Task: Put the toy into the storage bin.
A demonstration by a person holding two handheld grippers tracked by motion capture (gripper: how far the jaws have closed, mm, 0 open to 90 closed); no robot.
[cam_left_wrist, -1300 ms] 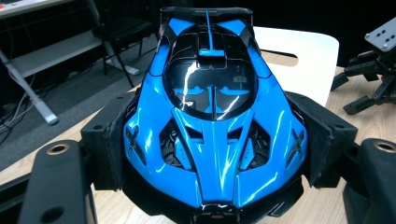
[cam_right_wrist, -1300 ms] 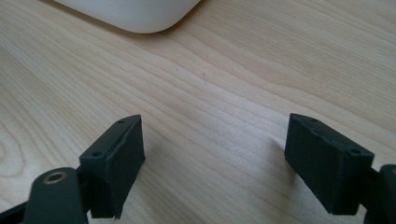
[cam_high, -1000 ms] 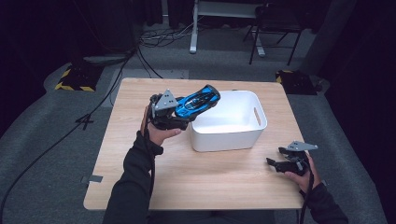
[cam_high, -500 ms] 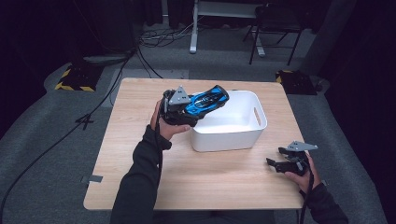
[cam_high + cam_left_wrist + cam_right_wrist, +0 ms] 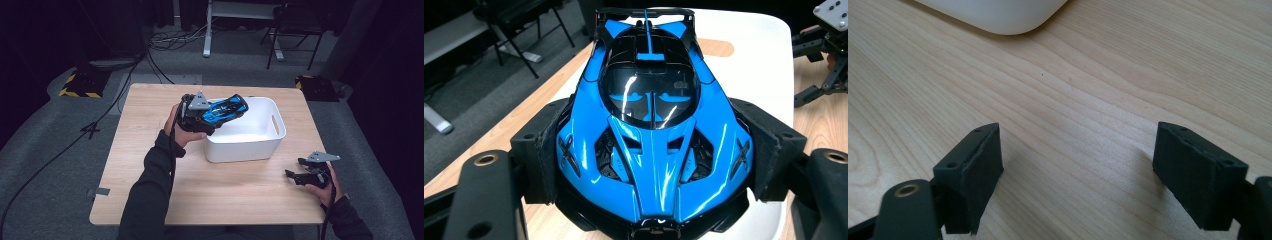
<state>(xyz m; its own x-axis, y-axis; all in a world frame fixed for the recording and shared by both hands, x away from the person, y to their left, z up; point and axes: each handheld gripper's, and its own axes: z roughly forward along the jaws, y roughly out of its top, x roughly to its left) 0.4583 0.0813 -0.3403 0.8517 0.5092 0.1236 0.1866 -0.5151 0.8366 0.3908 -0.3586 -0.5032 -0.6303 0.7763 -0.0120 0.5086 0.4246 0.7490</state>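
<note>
Blue-and-black glossy toy sports car (image 5: 651,145) is pinched at its sides by the left gripper (image 5: 194,114) and held above the near left rim of the white rectangular plastic bin (image 5: 260,150). On the pale wooden table (image 5: 150,170), the right gripper (image 5: 306,176) is rested with jaws spread, nothing between them.

Light wooden table (image 5: 150,165) standing on grey floor (image 5: 50,165), bearing one white rectangular plastic bin (image 5: 250,142) with a handle slot, set right of centre toward the far edge.
</note>
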